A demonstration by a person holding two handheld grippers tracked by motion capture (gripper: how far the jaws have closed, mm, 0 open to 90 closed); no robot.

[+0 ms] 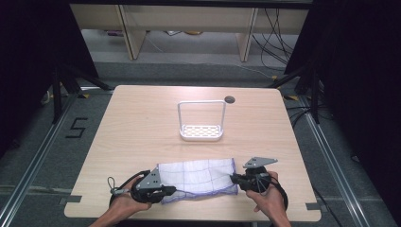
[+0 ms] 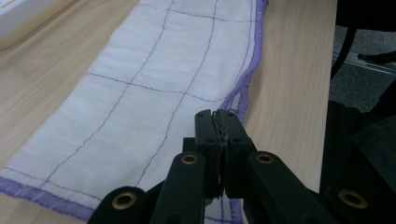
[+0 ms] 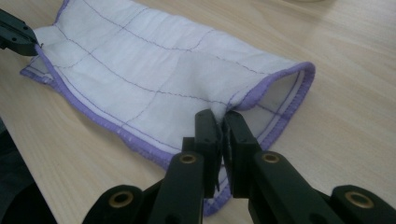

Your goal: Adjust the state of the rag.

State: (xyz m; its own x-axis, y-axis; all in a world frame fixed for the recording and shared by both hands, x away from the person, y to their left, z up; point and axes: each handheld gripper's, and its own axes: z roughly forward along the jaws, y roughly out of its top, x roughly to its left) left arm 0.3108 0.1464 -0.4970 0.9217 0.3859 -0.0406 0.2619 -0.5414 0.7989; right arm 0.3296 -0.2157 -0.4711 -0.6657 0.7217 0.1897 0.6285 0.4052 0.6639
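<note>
Now a white cloth (image 1: 197, 178) with purple stitched edging lies folded flat near the front edge of the wooden bench (image 1: 142, 123). The left tool (image 1: 172, 190) pinches its left end and the right tool (image 1: 234, 178) pinches its right end, both clamped onto the fabric. Farther back stands a white wire-handled rack (image 1: 201, 121), well apart from the cloth.
</note>
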